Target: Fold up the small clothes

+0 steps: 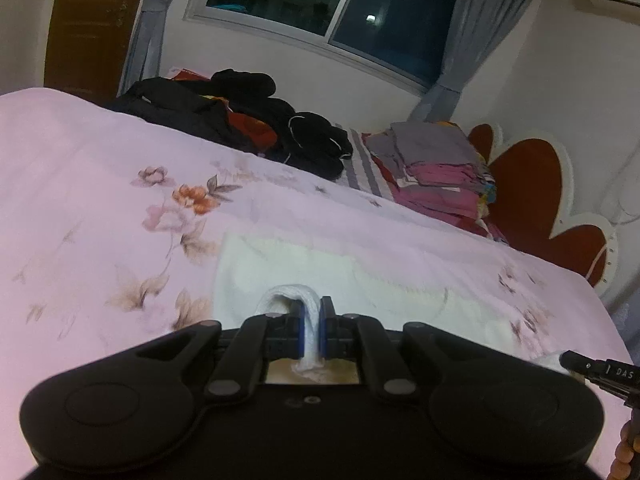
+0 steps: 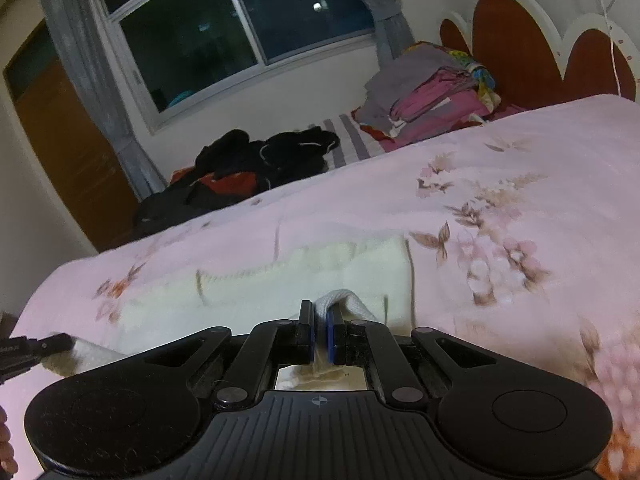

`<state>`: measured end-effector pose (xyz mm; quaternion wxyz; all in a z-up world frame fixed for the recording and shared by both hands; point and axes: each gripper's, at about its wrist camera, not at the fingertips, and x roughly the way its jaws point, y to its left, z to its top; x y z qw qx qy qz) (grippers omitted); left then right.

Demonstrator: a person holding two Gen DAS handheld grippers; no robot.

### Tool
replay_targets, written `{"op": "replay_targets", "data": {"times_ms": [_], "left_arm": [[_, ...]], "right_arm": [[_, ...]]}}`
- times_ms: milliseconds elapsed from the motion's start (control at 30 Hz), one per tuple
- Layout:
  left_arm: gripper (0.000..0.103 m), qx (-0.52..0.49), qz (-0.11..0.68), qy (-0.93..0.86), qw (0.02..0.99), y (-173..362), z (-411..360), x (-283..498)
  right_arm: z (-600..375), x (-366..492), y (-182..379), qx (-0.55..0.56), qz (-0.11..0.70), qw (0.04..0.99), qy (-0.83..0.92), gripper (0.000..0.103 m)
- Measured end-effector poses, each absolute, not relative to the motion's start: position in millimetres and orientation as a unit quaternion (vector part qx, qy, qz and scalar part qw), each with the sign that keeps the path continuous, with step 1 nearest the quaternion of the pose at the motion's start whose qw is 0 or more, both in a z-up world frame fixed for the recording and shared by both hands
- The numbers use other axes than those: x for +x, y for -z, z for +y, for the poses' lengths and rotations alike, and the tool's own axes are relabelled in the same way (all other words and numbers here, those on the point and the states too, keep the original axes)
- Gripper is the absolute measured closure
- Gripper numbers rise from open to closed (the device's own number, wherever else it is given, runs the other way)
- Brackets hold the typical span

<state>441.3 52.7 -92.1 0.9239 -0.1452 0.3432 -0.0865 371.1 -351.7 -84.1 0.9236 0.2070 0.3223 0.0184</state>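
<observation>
A small cream-white knitted garment [image 1: 320, 272] lies flat on the pink floral bedspread [image 1: 100, 184]; it also shows in the right wrist view [image 2: 280, 280]. My left gripper [image 1: 311, 308] is shut on the garment's near edge, with a white fold bulging above its blue pads. My right gripper [image 2: 319, 312] is shut on the near edge at the garment's other end, with a similar fold beside its pads. Each view shows the other gripper's tip at its edge: the right one [image 1: 576, 362] and the left one [image 2: 52, 344].
A heap of dark and red clothes [image 1: 240, 116] lies at the far side of the bed. A stack of folded grey and pink clothes [image 1: 436, 168] sits by the red-and-white headboard [image 1: 532, 196]. A window with curtains is behind.
</observation>
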Motion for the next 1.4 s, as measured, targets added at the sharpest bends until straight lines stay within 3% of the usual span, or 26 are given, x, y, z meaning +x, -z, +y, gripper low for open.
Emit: {"op": "replay_targets", "data": {"times_ms": [400,500,567,600,633,667,700,933,1000,1033,1100,1200,1233,1267,1333,1400], "left_arm": [[0.096,-0.135,0.395,0.040,0.908,129,31,531],[0.085,-0.138,0.407,0.030,0.903,136,30,545],[0.069,-0.138,0.399,0.028,0.906,135,32,549],[0.063,-0.142,0.390,0.030,0.909,132,35,549],[0.047,-0.144,0.383,0.027,0.912,128,37,550],[0.039,-0.144,0.371,0.021,0.917,124,41,549],[0.039,-0.141,0.363,0.018,0.921,120,43,547],[0.048,-0.061,0.386,0.066,0.918,132,31,545],[0.049,-0.034,0.393,0.073,0.916,142,22,546],[0.051,-0.026,0.396,0.071,0.915,147,19,548],[0.054,-0.028,0.403,0.065,0.912,155,19,553],[0.068,-0.027,0.409,0.067,0.910,161,20,555],[0.079,-0.020,0.408,0.070,0.910,162,19,555],[0.091,-0.011,0.407,0.077,0.910,162,17,554],[0.099,0.001,0.401,0.084,0.912,160,13,551],[0.099,-0.001,0.389,0.081,0.918,157,14,548]], "right_arm": [[-375,462,130,0.266,0.368,0.891,0.007,0.098],[-379,474,135,0.276,0.370,0.887,0.017,0.097],[-381,478,135,0.280,0.370,0.886,0.018,0.097],[-381,480,133,0.278,0.367,0.888,0.016,0.093],[-381,481,131,0.270,0.361,0.892,0.022,0.079],[-382,480,128,0.261,0.352,0.898,0.029,0.051],[-383,480,125,0.255,0.342,0.904,0.034,0.041],[-375,483,127,0.174,0.348,0.921,0.002,0.041],[-367,485,135,0.149,0.358,0.922,-0.007,0.046],[-364,486,139,0.141,0.364,0.921,-0.014,0.055],[-358,490,147,0.131,0.371,0.919,-0.021,0.057],[-353,496,154,0.110,0.375,0.920,-0.027,0.057],[-353,498,156,0.104,0.379,0.919,-0.033,0.065],[-353,500,159,0.099,0.384,0.917,-0.039,0.080],[-352,503,162,0.083,0.388,0.917,-0.045,0.097],[-351,503,163,0.080,0.386,0.918,-0.050,0.099]]}}
